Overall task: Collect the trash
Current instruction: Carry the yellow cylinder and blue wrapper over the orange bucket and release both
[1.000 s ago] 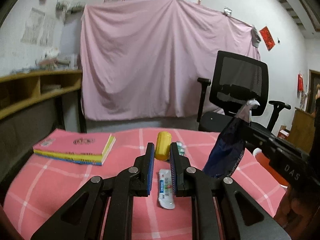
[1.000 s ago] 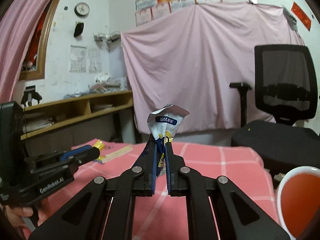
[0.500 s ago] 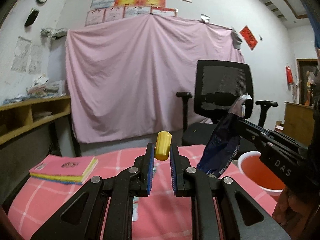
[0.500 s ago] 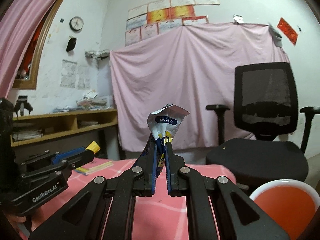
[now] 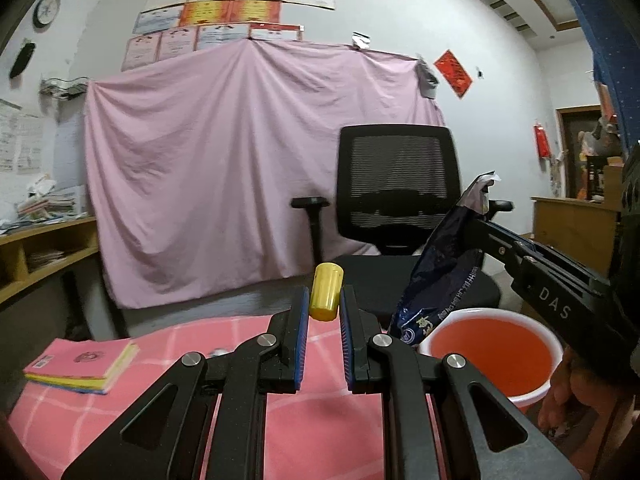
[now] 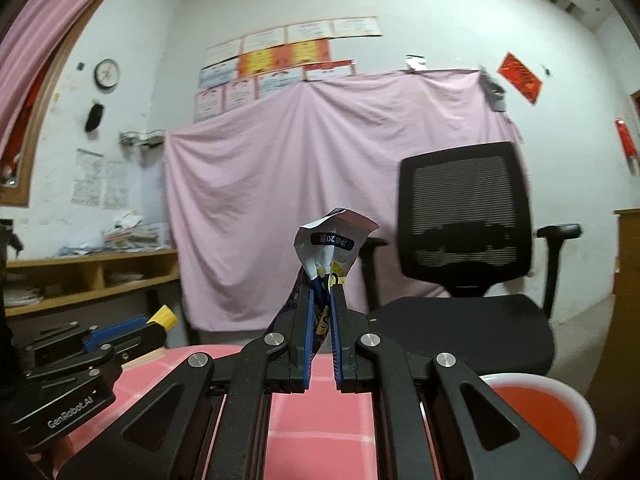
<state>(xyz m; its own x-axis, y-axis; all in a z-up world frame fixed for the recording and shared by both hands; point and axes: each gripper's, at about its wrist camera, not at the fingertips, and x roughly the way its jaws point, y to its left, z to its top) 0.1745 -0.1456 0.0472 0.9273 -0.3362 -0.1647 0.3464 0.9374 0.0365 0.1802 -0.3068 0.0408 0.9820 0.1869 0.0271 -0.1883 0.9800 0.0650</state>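
Note:
My left gripper (image 5: 325,300) is shut on a small yellow cylinder (image 5: 326,297) that sticks up past its blue pads, held above the pink checked table (image 5: 312,424). My right gripper (image 6: 320,294) is shut on a dark blue snack wrapper (image 6: 332,246) with a crumpled silver top. In the left wrist view the wrapper (image 5: 444,276) hangs from the right gripper just left of a red bin (image 5: 490,350) with a white rim. The bin (image 6: 548,416) sits low at the right in the right wrist view. There the left gripper (image 6: 154,326) shows at the left with the yellow cylinder (image 6: 164,317).
A pink and yellow stack of books (image 5: 82,364) lies on the table's left side. A black mesh office chair (image 5: 396,200) stands behind the table before a pink sheet (image 5: 224,176). Wooden shelves (image 6: 92,276) run along the left wall. A hand (image 5: 568,404) holds the right gripper.
Both grippers have risen and swung right, still holding their things. The table has dropped low in view, the white wrapper on it is gone from view, and the red bin has come in.

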